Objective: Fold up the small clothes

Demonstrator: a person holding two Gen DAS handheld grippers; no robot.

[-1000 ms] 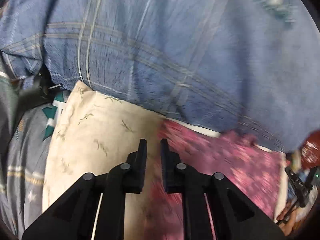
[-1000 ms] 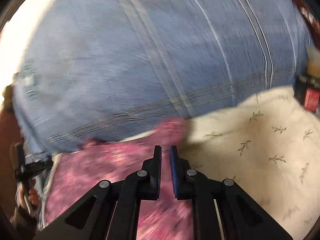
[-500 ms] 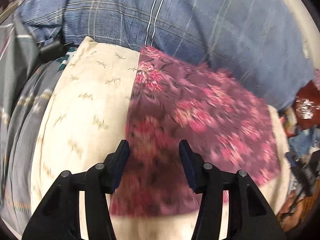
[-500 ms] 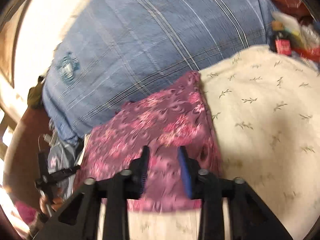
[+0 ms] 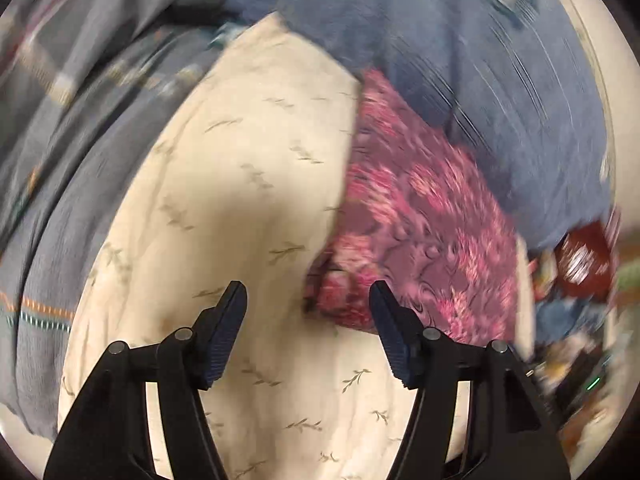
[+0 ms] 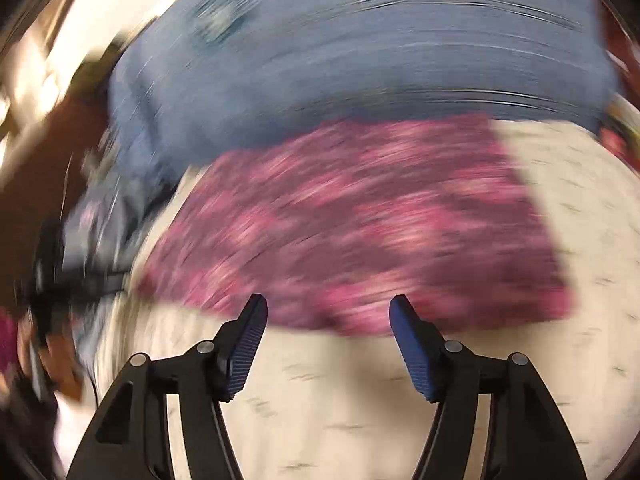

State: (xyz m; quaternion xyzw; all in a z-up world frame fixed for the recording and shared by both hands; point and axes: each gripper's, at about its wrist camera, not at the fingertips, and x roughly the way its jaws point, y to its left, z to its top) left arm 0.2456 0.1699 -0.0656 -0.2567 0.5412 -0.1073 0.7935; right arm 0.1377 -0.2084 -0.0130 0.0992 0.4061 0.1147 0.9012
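The pink floral cloth (image 5: 420,232) lies folded into a flat rectangle on the cream sprig-print sheet (image 5: 248,208), with its far edge against the blue plaid fabric (image 5: 500,92) bunched behind it. In the left wrist view its left edge runs straight down the cream sheet, and the near left corner looks a little rumpled, with layers showing. In the right wrist view the pink floral cloth (image 6: 360,224) is smeared by motion blur, yet its near edge and right edge read as straight lines on the cream sprig-print sheet (image 6: 560,380).

Bare cream sheet lies open on the near side of the cloth and to its left in the left wrist view, as far as a gray striped blanket (image 5: 60,200). Clutter crowds the sheet's right margin there; it is too blurred to name.

The left gripper (image 5: 308,300) hangs above the sheet just short of the cloth's near left corner, fingers spread wide and holding nothing. The right gripper (image 6: 328,312) hangs over the cloth's near edge, also spread wide and empty.

A second ago both pairs of fingers were nearly pressed together low over the cloth; half a second ago they stood part open. Now they gape wider, and more of the cream sheet shows in front of the cloth.
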